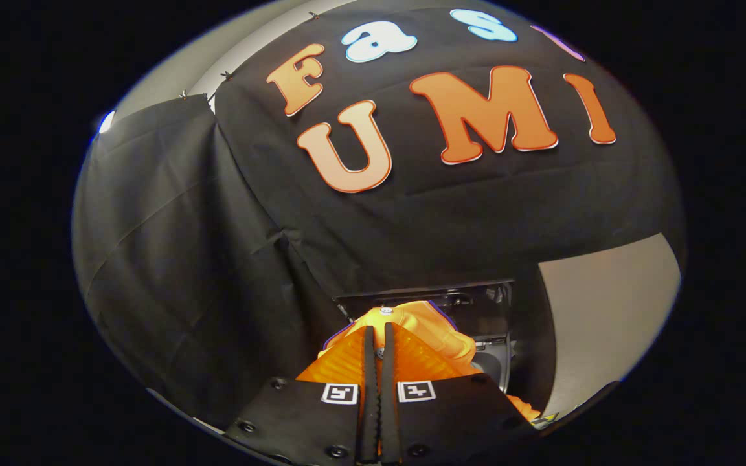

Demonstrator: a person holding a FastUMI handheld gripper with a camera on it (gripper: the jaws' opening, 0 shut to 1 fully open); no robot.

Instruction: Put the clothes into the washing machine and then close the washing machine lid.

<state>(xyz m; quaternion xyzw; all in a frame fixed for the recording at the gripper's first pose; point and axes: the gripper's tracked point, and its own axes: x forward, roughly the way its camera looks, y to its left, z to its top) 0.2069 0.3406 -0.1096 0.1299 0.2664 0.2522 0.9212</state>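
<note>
Gripper (378, 336) nearly closed, fingers clamping orange cloth (434, 333). Washer (493, 323) just beyond, at 1 o'clock from the fingertips.

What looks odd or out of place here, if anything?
Nothing stands out. The tool is shut on the orange garment, which hangs bunched around its fingers, with the washing machine just beyond, against the black cloth wall.

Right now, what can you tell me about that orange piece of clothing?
The orange garment looks like soft, crumpled fabric, bunched in a loose heap with a small pale button or stud near its top. It hangs just ahead of the gripper, whose two fingers are closed together on a fold of it. Behind it stands a dark machine against the black cloth wall.
</note>
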